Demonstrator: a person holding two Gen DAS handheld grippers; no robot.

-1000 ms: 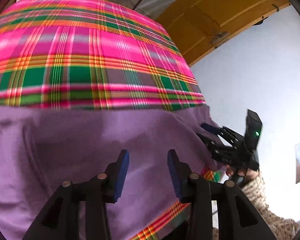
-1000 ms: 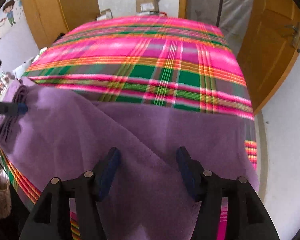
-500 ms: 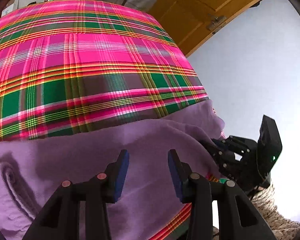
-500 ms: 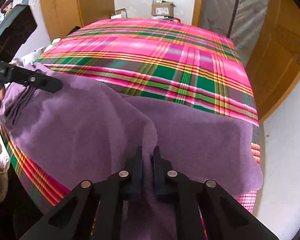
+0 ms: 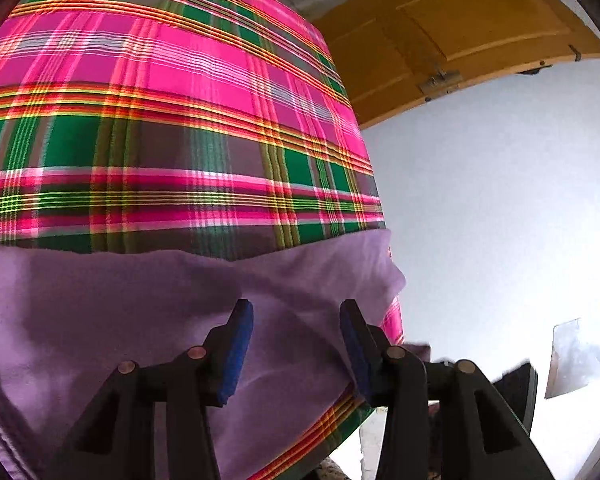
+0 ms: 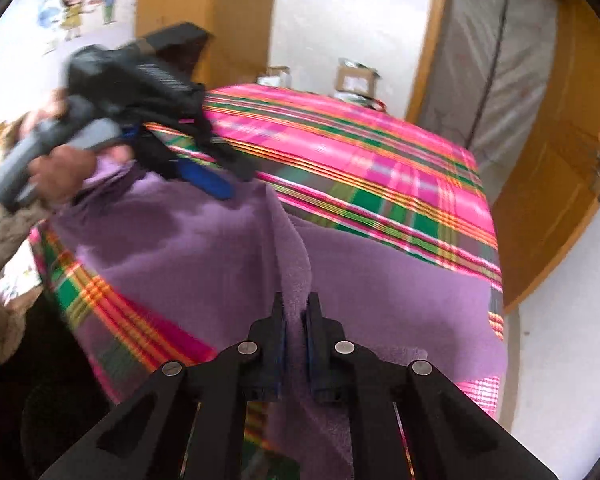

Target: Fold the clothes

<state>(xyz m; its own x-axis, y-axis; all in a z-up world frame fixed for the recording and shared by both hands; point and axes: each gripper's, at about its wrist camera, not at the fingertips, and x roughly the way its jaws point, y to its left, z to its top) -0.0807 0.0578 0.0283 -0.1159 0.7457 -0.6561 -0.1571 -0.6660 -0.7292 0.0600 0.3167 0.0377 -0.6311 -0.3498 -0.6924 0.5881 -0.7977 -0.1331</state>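
While pinching cloth [image 6: 380, 280] — right tool [image 6: 296, 308].

A bed [image 6: 380, 152] covered in a pink, green and orange plaid sheet is stretching away ahead of both grippers. A purple fleece garment [image 6: 380, 280] is lying directly on its near end, spreading under and just ahead of the fingertips, one fold ridging upward.

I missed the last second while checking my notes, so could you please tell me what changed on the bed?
The right claw closed on a ridge of the purple garment and has lifted it into a raised fold. The left claw moved along the garment's far edge; its jaws are opening, with nothing gripped between them. The plaid bedspread stayed as it was.
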